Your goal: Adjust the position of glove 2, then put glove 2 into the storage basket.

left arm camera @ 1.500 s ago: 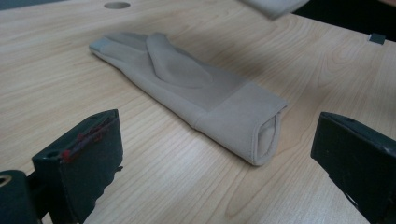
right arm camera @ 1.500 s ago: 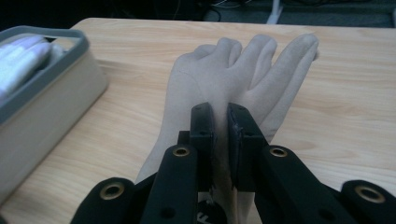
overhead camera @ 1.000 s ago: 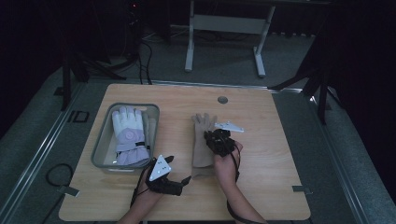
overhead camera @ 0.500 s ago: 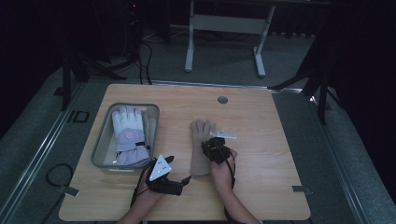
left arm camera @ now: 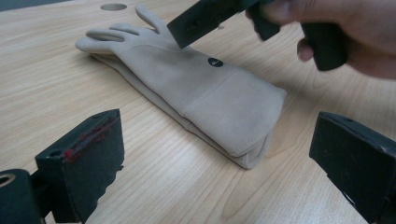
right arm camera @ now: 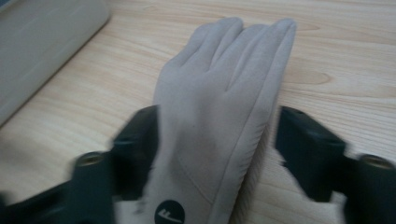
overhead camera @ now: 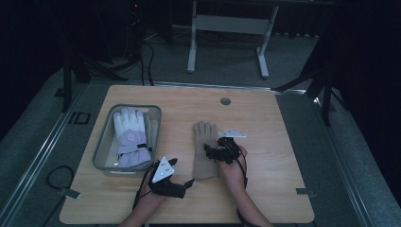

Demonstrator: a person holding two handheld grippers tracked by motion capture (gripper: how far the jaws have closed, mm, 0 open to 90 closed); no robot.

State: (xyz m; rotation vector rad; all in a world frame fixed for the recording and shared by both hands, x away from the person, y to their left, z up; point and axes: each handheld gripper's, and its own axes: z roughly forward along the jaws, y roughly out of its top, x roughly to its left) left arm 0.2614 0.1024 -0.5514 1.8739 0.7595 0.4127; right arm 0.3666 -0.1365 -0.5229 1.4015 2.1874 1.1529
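- Setting: lab or studio recording space.
- Wooden desk [overhead camera: 265,113] on grey carpet [overhead camera: 331,156], dark surround.
- Black stands [overhead camera: 326,90], floor cables [overhead camera: 52,172], metal frame [overhead camera: 227,23] behind.

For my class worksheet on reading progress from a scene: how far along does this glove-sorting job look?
Done: one white and lilac glove lies in the grey bin. In hand: the right gripper straddles the beige glove on the table, jaws open either side, not yet closed. The left gripper waits open near the cuff. Left, probably: gripping that glove and binning it.
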